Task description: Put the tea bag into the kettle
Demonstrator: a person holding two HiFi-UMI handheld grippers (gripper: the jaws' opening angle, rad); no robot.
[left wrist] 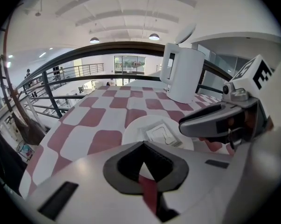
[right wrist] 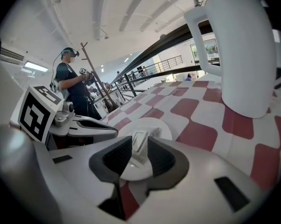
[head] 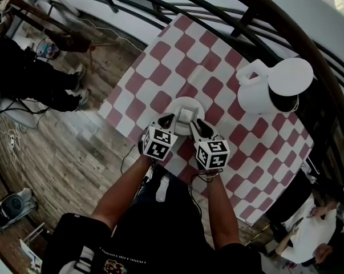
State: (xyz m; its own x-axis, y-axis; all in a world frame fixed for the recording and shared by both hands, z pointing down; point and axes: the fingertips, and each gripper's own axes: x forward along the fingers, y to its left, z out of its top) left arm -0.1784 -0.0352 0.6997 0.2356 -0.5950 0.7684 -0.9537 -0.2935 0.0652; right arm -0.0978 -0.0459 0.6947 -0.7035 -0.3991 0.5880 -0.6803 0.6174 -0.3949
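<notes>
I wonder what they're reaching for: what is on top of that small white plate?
One flat white paper tea bag packet lies on the round white plate. Nothing else shows there. The packet hides its contents, and the plate covers the red-and-white checked cloth beneath it.

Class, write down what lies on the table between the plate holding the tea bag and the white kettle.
Only bare checked cloth; nothing stands between the plate and the kettle. The head view shows this best.
</notes>
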